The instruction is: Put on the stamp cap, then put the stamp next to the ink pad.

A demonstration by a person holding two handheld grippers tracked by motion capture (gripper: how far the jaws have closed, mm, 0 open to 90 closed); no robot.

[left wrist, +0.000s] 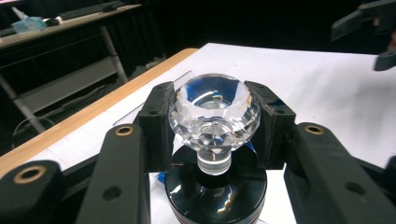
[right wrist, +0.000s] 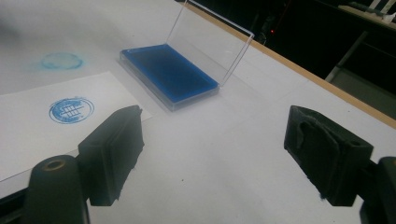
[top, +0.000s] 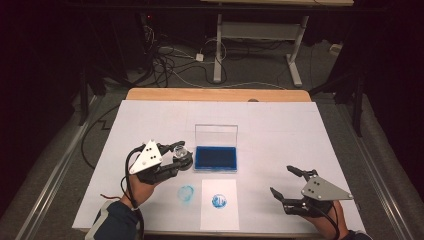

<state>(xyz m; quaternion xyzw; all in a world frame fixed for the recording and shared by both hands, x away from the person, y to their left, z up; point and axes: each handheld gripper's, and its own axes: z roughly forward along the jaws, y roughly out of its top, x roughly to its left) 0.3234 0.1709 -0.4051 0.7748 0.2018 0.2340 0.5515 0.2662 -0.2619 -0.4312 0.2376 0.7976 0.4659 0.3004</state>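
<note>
My left gripper (top: 181,153) is shut on a stamp (top: 185,159) with a clear faceted crystal knob (left wrist: 214,109) and a round black base (left wrist: 217,196). The jaws clamp the knob from both sides, just left of the blue ink pad (top: 216,157), whose clear lid (top: 216,135) stands open. In front of the pad lies a white paper (top: 220,215) bearing a round blue print (top: 219,201). My right gripper (top: 282,181) rests open near the table's front right, with nothing between its jaws. In the right gripper view, the ink pad (right wrist: 168,70) and the print (right wrist: 71,109) lie ahead of that gripper (right wrist: 219,149).
A faint blue ring smudge (top: 186,192) marks the white table cover (top: 280,130) left of the paper. The wooden table edge (top: 215,94) runs along the back. Cables and a desk frame (top: 260,45) stand on the floor beyond.
</note>
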